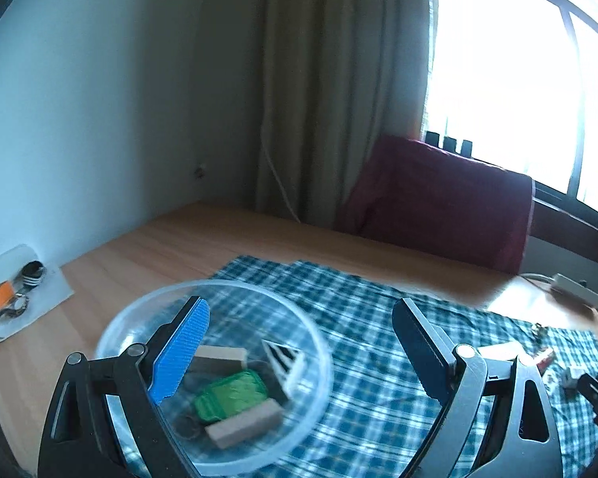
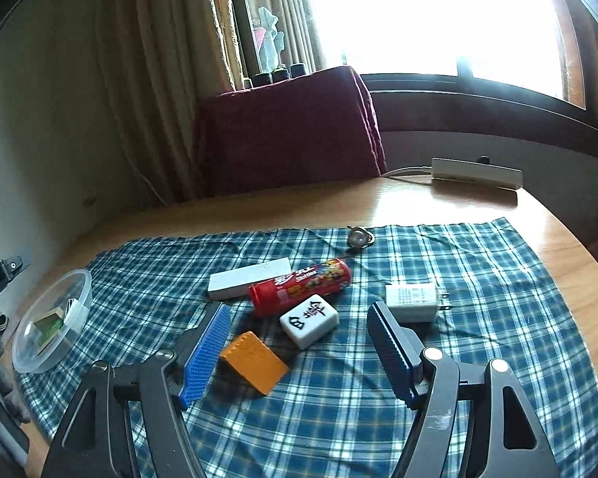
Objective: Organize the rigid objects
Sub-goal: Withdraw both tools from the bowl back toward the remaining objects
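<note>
Left tongs (image 1: 299, 354) apart over clear bowl (image 1: 215, 374), right tongs (image 2: 299, 354) apart — orange block (image 2: 254, 362) between

Curtain (image 2: 159, 79): beige, upper left of the frame.
Window (image 2: 438, 12): bright, upper right.
Maroon cloth (image 2: 287, 131): draped, centre, behind the counter (image 2: 259, 203).
Power strip (image 2: 476, 173): white, right, on the counter.
</note>
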A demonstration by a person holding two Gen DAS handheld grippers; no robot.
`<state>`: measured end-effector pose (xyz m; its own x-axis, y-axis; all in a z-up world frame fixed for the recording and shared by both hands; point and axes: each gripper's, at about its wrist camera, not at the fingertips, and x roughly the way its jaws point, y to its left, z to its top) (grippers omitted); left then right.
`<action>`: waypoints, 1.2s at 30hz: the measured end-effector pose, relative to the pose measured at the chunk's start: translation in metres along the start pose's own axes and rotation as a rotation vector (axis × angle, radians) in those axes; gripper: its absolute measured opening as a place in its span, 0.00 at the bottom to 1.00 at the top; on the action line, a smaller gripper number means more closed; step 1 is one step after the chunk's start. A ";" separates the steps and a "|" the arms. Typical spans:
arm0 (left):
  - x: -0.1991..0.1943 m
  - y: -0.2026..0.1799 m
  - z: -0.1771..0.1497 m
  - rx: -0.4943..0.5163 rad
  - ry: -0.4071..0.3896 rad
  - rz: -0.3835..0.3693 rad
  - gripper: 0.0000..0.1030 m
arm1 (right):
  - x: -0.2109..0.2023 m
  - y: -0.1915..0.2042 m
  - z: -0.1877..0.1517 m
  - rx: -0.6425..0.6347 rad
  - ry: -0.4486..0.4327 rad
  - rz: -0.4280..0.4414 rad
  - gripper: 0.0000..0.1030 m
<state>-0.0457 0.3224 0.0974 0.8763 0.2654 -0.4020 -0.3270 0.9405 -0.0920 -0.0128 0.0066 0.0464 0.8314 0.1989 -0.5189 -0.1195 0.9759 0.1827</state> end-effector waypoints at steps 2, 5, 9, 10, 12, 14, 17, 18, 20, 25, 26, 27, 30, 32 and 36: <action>0.003 -0.005 -0.001 0.004 0.019 -0.020 0.91 | 0.000 -0.004 0.000 0.005 0.003 -0.001 0.72; 0.006 -0.017 -0.002 0.017 0.043 -0.049 0.91 | -0.001 -0.011 0.001 0.017 0.008 0.000 0.72; 0.008 -0.034 -0.006 0.041 0.064 -0.082 0.91 | -0.003 -0.018 0.000 0.027 0.012 -0.004 0.72; 0.008 -0.038 -0.007 0.046 0.071 -0.092 0.91 | -0.003 -0.020 0.000 0.030 0.016 -0.004 0.72; 0.010 -0.046 -0.010 0.056 0.088 -0.110 0.91 | -0.002 -0.024 -0.001 0.037 0.025 -0.001 0.72; 0.011 -0.052 -0.014 0.067 0.103 -0.124 0.91 | -0.002 -0.027 -0.001 0.041 0.033 0.002 0.72; 0.015 -0.062 -0.018 0.082 0.135 -0.148 0.91 | -0.001 -0.029 -0.002 0.040 0.044 0.005 0.72; 0.016 -0.066 -0.020 0.087 0.148 -0.158 0.91 | -0.001 -0.029 -0.002 0.038 0.049 0.004 0.72; 0.018 -0.072 -0.022 0.094 0.166 -0.171 0.91 | 0.001 -0.028 -0.003 0.032 0.065 -0.002 0.72; 0.022 -0.088 -0.029 0.120 0.216 -0.209 0.91 | 0.006 -0.027 -0.005 0.022 0.108 -0.016 0.72; 0.022 -0.092 -0.030 0.129 0.223 -0.216 0.91 | 0.007 -0.027 -0.005 0.021 0.113 -0.017 0.72; 0.023 -0.096 -0.031 0.139 0.233 -0.227 0.91 | 0.009 -0.028 -0.006 0.022 0.123 -0.019 0.72; 0.027 -0.109 -0.036 0.165 0.272 -0.263 0.91 | 0.010 -0.030 -0.006 0.030 0.131 -0.027 0.72; 0.029 -0.119 -0.039 0.187 0.298 -0.285 0.91 | 0.011 -0.031 -0.005 0.033 0.134 -0.037 0.72; 0.036 -0.138 -0.050 0.227 0.367 -0.335 0.91 | 0.016 -0.037 -0.006 0.050 0.162 -0.070 0.72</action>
<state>0.0134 0.1911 0.0502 0.7254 -0.1097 -0.6795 0.0687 0.9938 -0.0871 0.0019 -0.0263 0.0265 0.7382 0.1464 -0.6585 -0.0337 0.9829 0.1809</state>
